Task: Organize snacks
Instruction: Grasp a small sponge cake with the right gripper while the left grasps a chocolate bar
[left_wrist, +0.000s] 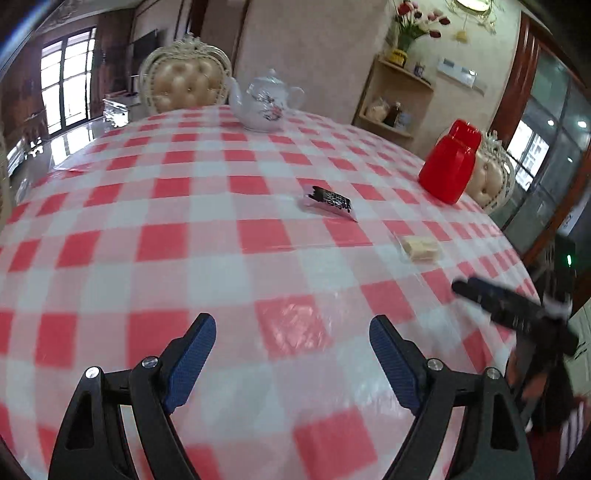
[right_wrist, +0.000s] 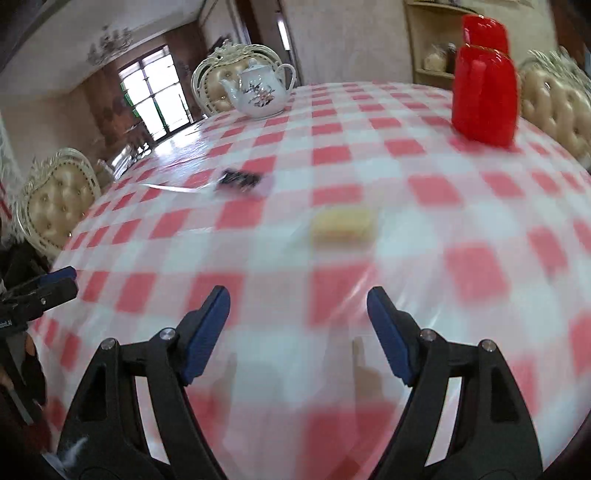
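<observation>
1. The left gripper (left_wrist: 291, 332) is hovering over the red-and-white checked plastic tablecloth (left_wrist: 184, 206) at the bottom of the left wrist view, its blue-padded fingers (left_wrist: 192, 354) standing wide apart with nothing between them.
2. The right gripper (right_wrist: 298, 306) is hanging low in the right wrist view, its blue-padded fingers (right_wrist: 207, 332) likewise spread wide and empty; the picture is blurring with motion.
3. A dark snack in a clear wrapper (left_wrist: 330, 201) is lying just right of centre in the left wrist view, apart from both grippers.
4. A pale yellow wafer in a clear wrapper (left_wrist: 421, 248) is resting lower right of the dark snack; in the right wrist view it is sitting at mid-frame, ahead of the open fingers.
5. A red plastic lidded jar (left_wrist: 450, 162) is standing upright at the right of the left wrist view, at the table's far edge.
6. A white porcelain teapot with a floral print (left_wrist: 264, 101) is sitting at upper centre, in front of a cream tufted chair (left_wrist: 184, 83).
</observation>
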